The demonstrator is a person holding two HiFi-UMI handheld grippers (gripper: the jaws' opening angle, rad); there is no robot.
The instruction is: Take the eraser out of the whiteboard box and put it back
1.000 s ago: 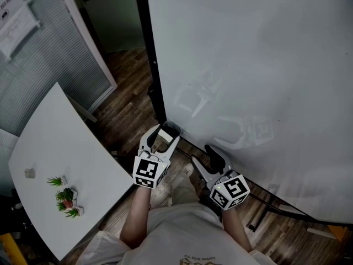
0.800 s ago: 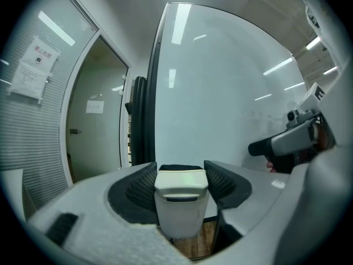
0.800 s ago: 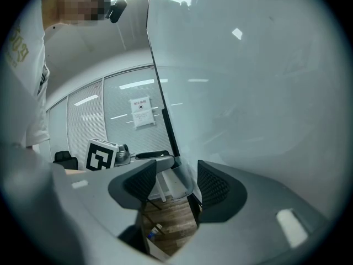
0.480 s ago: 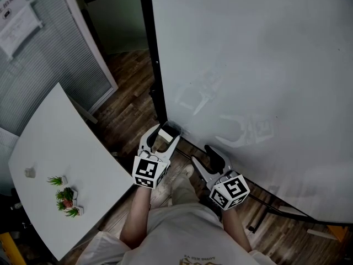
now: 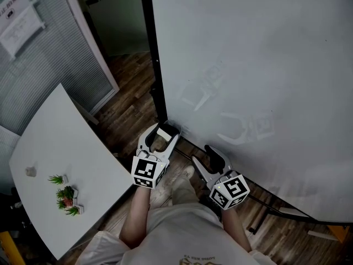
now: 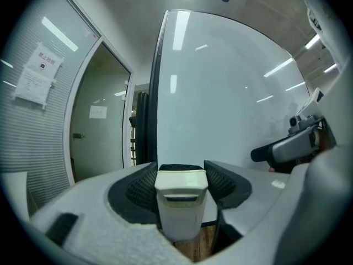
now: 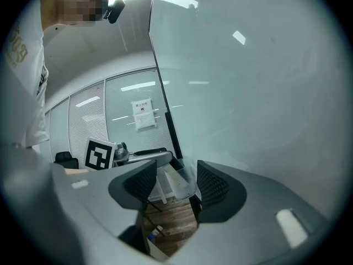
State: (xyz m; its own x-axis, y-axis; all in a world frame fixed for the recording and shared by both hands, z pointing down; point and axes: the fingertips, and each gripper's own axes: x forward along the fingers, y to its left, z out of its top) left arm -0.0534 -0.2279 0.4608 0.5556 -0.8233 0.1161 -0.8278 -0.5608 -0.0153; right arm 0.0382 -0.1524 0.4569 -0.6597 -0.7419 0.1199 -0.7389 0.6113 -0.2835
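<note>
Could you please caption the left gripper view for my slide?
Left gripper grips the cream eraser in front of the whiteboard.

The whiteboard point(image 5: 248, 65) stands at the right, the bench point(image 5: 49, 148) left of it across the floor point(image 5: 127, 104), with small plants point(image 5: 65, 195) on the bench. Before the board's lower left corner, the eraser point(image 6: 181, 203) sits in the left gripper point(image 5: 160, 132), with the right gripper point(image 5: 205, 158) just right of it.

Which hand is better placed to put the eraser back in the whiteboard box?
Left. The left gripper is clamped on the eraser and sits beside the clear box at the lower corner of the whiteboard. The right gripper is empty, jaws apart, farther from it.
</note>
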